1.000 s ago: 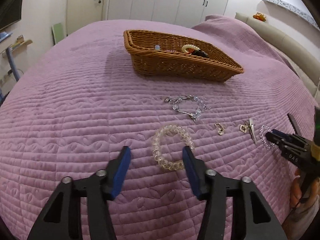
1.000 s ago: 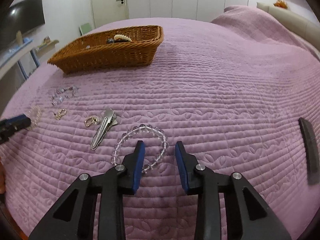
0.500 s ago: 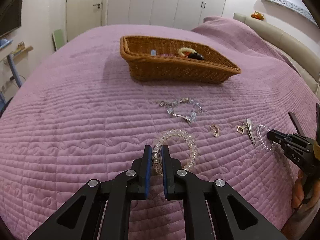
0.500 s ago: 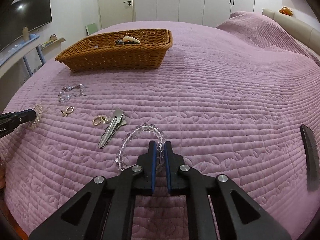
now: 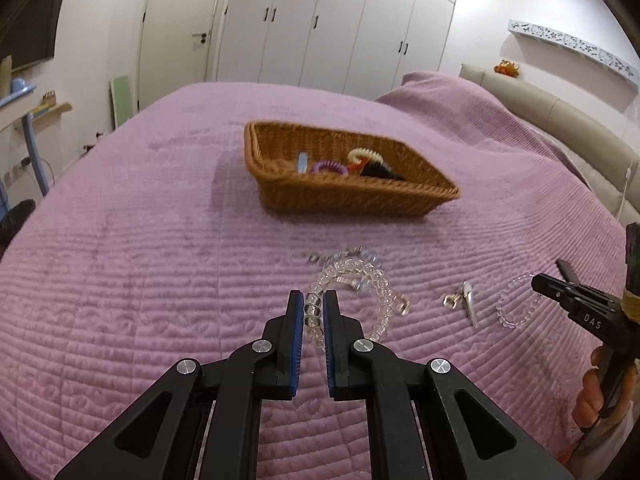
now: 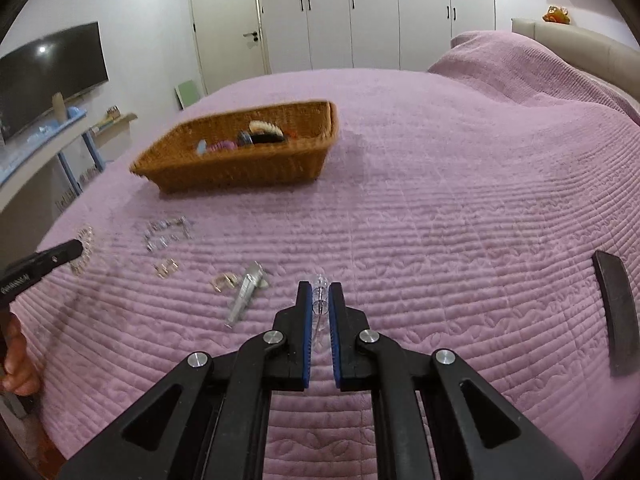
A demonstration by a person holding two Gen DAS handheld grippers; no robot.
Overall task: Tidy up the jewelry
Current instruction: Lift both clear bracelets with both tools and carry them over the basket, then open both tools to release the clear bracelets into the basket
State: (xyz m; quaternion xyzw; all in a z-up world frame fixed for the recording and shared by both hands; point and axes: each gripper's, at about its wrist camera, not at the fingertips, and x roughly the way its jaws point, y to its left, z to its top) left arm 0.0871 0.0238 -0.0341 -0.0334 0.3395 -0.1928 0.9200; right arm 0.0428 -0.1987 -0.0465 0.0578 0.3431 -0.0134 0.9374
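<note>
My left gripper is shut on a clear spiral coil band, which hangs lifted above the purple bedspread. My right gripper is shut on a clear bead bracelet; from the left wrist view that bracelet dangles from the right gripper. The wicker basket sits farther back with hair ties and clips inside. A crystal chain bracelet, a gold charm, a gold ring and a silver hair clip lie on the bedspread between the grippers.
A black curved comb lies on the bedspread at the right. The basket stands ahead and left in the right wrist view. A person's hand holds the right gripper. Wardrobes, a shelf and a TV lie beyond the bed.
Both grippers went from open to shut, the left on the coil band and the right on the bead bracelet. Both then rose, lifting these off the bedspread.
</note>
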